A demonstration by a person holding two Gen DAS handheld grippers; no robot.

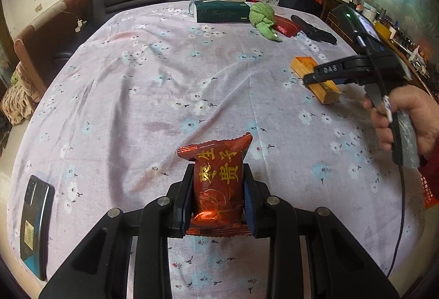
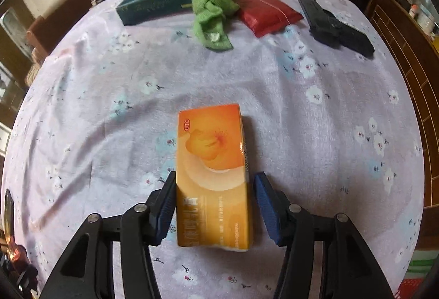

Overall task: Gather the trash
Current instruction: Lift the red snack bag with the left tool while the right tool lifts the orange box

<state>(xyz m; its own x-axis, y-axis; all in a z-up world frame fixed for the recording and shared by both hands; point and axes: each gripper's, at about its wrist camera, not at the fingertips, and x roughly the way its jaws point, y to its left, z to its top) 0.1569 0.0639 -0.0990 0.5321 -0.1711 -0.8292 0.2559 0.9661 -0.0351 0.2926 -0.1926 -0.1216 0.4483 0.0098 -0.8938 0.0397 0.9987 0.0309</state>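
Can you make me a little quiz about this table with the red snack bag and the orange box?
1. True or false: the left gripper is shut on the red snack packet.
2. What does the right gripper have between its fingers? A) the green cloth B) the orange box C) the tissue box
3. Fill in: on the left side of the flowered tablecloth, seen from the left wrist, lies a dark ____.

Key: 1 true. 2 B; the fingers sit either side of it, one with a gap, so it is not yet squeezed. 3 phone.
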